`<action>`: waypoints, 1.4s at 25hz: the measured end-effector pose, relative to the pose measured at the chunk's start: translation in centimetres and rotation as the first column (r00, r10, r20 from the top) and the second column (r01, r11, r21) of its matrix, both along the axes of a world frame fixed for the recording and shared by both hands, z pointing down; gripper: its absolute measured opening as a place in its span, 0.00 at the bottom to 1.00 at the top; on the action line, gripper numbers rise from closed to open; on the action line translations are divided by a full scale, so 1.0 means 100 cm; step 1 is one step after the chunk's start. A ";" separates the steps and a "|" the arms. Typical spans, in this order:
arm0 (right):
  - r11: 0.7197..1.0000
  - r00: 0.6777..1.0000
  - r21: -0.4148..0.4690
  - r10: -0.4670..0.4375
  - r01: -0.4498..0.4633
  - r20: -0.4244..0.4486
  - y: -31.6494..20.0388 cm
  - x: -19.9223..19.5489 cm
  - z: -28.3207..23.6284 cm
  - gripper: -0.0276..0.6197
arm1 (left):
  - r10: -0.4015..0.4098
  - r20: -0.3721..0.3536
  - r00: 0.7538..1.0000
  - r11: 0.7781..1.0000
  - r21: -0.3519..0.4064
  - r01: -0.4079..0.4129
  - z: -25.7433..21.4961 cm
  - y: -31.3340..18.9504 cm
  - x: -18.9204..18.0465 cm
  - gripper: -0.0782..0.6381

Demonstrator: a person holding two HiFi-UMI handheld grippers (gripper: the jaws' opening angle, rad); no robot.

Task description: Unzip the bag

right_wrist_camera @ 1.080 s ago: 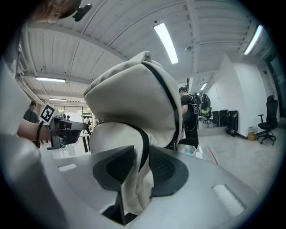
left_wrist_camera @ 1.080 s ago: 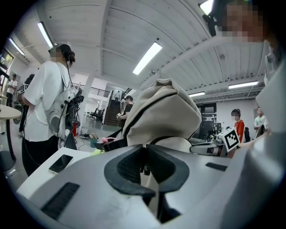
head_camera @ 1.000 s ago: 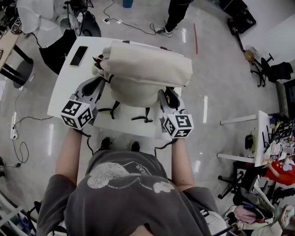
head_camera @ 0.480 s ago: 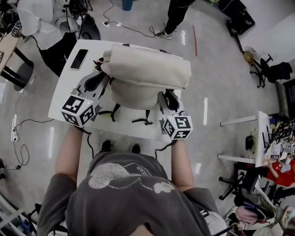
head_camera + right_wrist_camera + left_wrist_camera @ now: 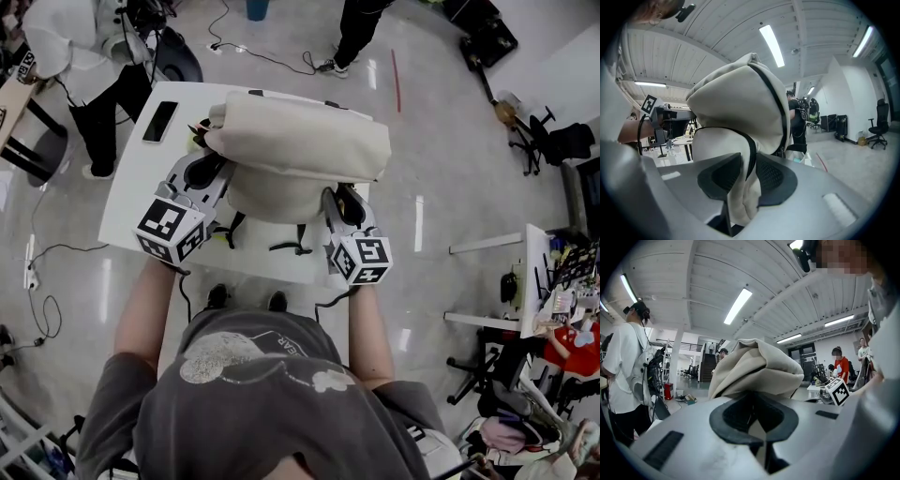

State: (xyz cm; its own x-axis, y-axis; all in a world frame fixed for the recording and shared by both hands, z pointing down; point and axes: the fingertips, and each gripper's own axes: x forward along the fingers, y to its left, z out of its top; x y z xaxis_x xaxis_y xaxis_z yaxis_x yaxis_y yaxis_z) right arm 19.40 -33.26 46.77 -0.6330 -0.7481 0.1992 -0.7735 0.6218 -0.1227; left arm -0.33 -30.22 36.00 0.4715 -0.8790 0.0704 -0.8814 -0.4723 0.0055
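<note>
Rising: left tool [image 5: 208,161], pinching bag [image 5: 300,141] edge; right tool [image 5: 339,193] unmoved, clamping bag.

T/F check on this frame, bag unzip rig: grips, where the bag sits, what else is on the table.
1. The right gripper is clamped on a fold of the cream backpack. True.
2. The backpack lies on the floor. False: it sits on the white table.
3. A dark phone lies on the table, to the left of the backpack in the head view. True.
4. The left gripper has its jaws wide open, clear of the backpack. False: the jaws are nearly together at the backpack's left side, apparently pinching a thin bit of it.
</note>
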 end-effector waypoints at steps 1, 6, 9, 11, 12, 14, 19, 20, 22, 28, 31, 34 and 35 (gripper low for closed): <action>1.000 1.000 0.000 -0.001 0.001 -0.001 0.000 0.000 0.001 0.20 | 0.004 -0.003 1.000 1.000 0.003 -0.004 -0.002 -0.001 0.001 0.15; 1.000 1.000 -0.004 -0.013 0.013 -0.007 0.001 -0.001 0.007 0.20 | 0.017 -0.016 1.000 1.000 0.020 -0.017 -0.007 -0.007 0.015 0.15; 1.000 1.000 -0.003 -0.024 0.024 -0.006 0.001 -0.001 0.005 0.20 | 0.050 0.032 0.998 0.998 0.045 -0.051 -0.010 -0.006 0.039 0.15; 1.000 1.000 -0.002 -0.030 0.030 -0.005 0.001 -0.001 0.004 0.20 | 0.066 0.058 0.996 0.996 0.053 -0.069 -0.010 -0.005 0.054 0.15; 0.999 0.999 -0.002 -0.033 0.033 -0.004 0.001 -0.001 0.003 0.20 | 0.069 0.057 0.996 0.996 0.053 -0.072 -0.009 -0.005 0.059 0.15; 0.999 0.999 -0.003 -0.040 0.040 0.001 0.001 -0.001 0.004 0.20 | 0.069 0.041 0.997 0.996 0.046 -0.071 -0.007 -0.005 0.064 0.15; 0.999 0.998 -0.001 -0.054 0.054 0.011 -0.002 -0.001 0.004 0.19 | 0.121 0.066 0.991 0.992 0.026 -0.123 0.001 -0.009 0.090 0.15; 0.998 0.998 -0.002 -0.056 0.056 0.012 -0.005 0.000 0.004 0.19 | 0.130 0.073 0.989 0.991 0.028 -0.132 0.002 -0.013 0.097 0.15; 0.998 0.998 -0.003 -0.060 0.060 0.013 -0.009 0.001 0.006 0.19 | 0.140 0.058 0.988 0.990 0.024 -0.142 0.005 -0.021 0.110 0.15; 0.996 0.996 0.002 -0.090 0.090 0.014 0.001 0.002 0.003 0.19 | 0.212 0.048 0.976 0.977 0.008 -0.213 0.012 -0.017 0.156 0.15; 0.995 0.995 0.004 -0.104 0.104 0.009 0.001 0.001 0.004 0.19 | 0.241 0.077 0.967 0.970 0.011 -0.243 0.018 -0.017 0.176 0.15; 0.993 0.993 0.009 -0.115 0.115 0.008 0.001 0.002 0.004 0.19 | 0.231 0.043 0.972 0.973 0.006 -0.231 0.019 -0.017 0.179 0.15; 0.993 0.993 0.011 -0.118 0.118 0.008 0.001 0.003 0.004 0.19 | 0.228 0.035 0.973 0.974 0.005 -0.229 0.020 -0.017 0.179 0.15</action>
State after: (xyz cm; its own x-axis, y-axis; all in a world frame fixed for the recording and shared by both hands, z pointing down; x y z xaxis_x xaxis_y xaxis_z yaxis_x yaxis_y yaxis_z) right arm 19.73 -33.14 47.14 -0.7187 -0.6700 0.1861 -0.6935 0.7100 -0.1221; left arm 17.56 -31.92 37.99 0.6574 -0.7490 0.0824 -0.7498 -0.6611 -0.0276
